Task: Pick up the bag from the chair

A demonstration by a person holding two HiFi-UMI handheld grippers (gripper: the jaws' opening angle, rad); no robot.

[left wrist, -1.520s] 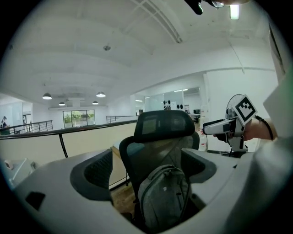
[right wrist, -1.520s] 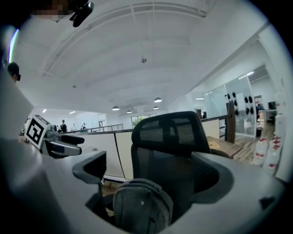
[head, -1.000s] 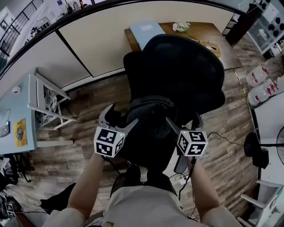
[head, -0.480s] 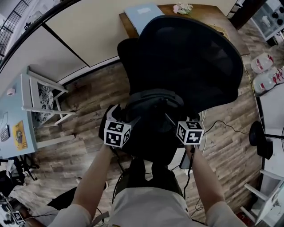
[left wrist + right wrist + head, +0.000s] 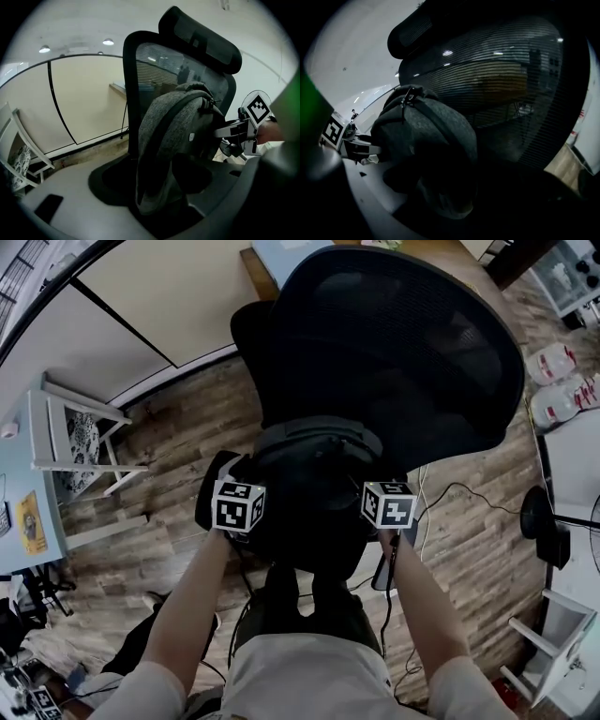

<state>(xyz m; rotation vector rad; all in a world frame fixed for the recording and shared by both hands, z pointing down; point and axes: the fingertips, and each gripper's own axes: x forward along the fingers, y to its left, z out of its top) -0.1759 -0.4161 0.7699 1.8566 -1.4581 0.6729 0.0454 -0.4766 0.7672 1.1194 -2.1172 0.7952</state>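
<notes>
A grey backpack [image 5: 314, 451] stands upright on the seat of a black mesh-backed office chair [image 5: 403, 352], leaning against the backrest. My left gripper [image 5: 246, 479] is at the bag's left side and my right gripper [image 5: 380, 486] at its right side. In the left gripper view the backpack [image 5: 173, 136] fills the gap between the wide-spread pale jaws, and the right gripper's marker cube [image 5: 258, 107] shows beyond it. In the right gripper view the backpack [image 5: 426, 136] sits beside one pale jaw; the other jaw is lost in the dark. Both grippers are open and neither grips the bag.
A white folding chair [image 5: 70, 427] stands on the wooden floor at the left. A wooden desk [image 5: 258, 268] lies behind the office chair. Water bottles [image 5: 562, 362] and a fan base [image 5: 544, 531] are at the right. A cable [image 5: 441, 493] runs across the floor.
Both grippers have moved forward and now flank the backpack closely. The camera has moved in over the chair, so chair and bag appear larger.
</notes>
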